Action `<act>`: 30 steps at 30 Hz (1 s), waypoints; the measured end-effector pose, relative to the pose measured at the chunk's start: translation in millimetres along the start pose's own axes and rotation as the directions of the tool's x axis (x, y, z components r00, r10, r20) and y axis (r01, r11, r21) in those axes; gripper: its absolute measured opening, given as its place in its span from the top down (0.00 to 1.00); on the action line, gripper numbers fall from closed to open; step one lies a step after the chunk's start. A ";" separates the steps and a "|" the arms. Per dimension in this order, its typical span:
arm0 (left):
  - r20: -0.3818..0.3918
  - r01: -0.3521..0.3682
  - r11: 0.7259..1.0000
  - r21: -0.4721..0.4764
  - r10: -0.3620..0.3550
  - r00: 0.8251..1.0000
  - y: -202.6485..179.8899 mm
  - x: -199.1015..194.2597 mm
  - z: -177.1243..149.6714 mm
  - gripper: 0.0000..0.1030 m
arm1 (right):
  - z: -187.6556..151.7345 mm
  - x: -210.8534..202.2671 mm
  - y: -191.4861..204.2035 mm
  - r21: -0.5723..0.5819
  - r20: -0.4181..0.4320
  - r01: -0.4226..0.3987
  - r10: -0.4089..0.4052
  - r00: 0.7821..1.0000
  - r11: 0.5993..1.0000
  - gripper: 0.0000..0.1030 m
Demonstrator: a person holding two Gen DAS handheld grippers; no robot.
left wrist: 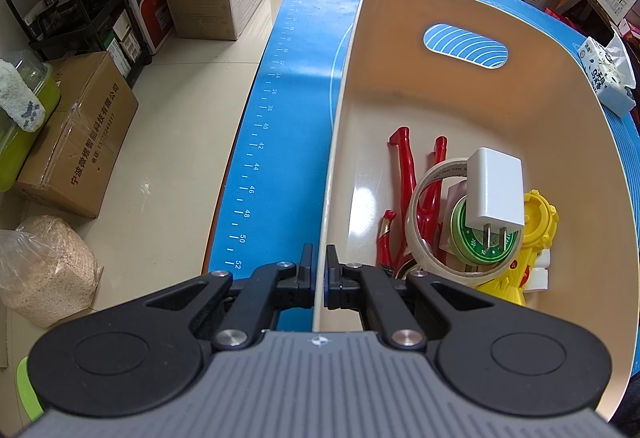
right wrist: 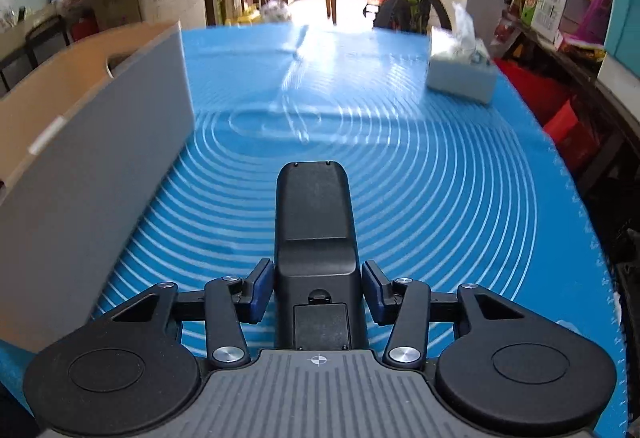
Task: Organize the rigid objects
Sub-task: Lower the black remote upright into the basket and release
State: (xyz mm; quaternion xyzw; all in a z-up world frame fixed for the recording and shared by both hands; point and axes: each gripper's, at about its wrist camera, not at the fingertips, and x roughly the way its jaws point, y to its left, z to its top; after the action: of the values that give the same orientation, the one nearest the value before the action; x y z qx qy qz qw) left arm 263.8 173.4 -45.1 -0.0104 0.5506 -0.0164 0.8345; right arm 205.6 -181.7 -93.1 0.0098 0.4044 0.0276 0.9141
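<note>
The left hand-held gripper (left wrist: 319, 262) is pinched almost closed on the near wall of the cream bin (left wrist: 344, 90), one finger outside it and one inside. The bin stands on the blue mat (left wrist: 280, 142) covering the surface. Down in its near right corner lies a heap: a white plug adapter (left wrist: 494, 188) propped on a green-faced roll (left wrist: 476, 238), a ring of clear tape (left wrist: 424, 222) around them, a red plastic piece (left wrist: 404, 166) to the left and a yellow toy (left wrist: 538, 222) to the right.

The right hand-held gripper (right wrist: 318, 292) has its jaws set about halfway apart, with a black remote-like device (right wrist: 316, 234) between the blue pads (right wrist: 260, 290). The pads look pressed to its sides, though I cannot tell that for sure. The device points away over the mat's white rings, and the bin's grey outer wall (right wrist: 100, 174) rises just to its left. A tissue box (right wrist: 460, 70) sits well apart at the far right of the surface.
</note>
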 end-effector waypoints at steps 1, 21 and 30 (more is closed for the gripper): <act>0.000 0.001 1.000 -0.001 -0.001 1.000 0.2 0.0 -0.2 0.95 | 3.9 -4.5 0.7 0.003 0.016 -0.007 0.007 1.000 1.000 0.48; 0.001 -0.001 1.000 0.001 0.001 1.000 0.5 0.3 -0.1 0.95 | 109.3 -40.6 102.9 -0.157 0.180 -0.182 0.209 0.961 0.971 0.48; 0.002 -0.004 1.000 0.005 0.004 1.000 -1.4 0.2 -0.8 0.95 | 118.9 -15.8 156.6 -0.209 0.085 -0.211 0.233 0.969 0.955 0.48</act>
State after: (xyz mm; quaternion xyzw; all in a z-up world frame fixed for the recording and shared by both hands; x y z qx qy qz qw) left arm 263.1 172.0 -45.5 -0.0070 0.5497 -0.0159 0.8351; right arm 276.3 -25.8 4.8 -0.0344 0.3454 0.1700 0.9223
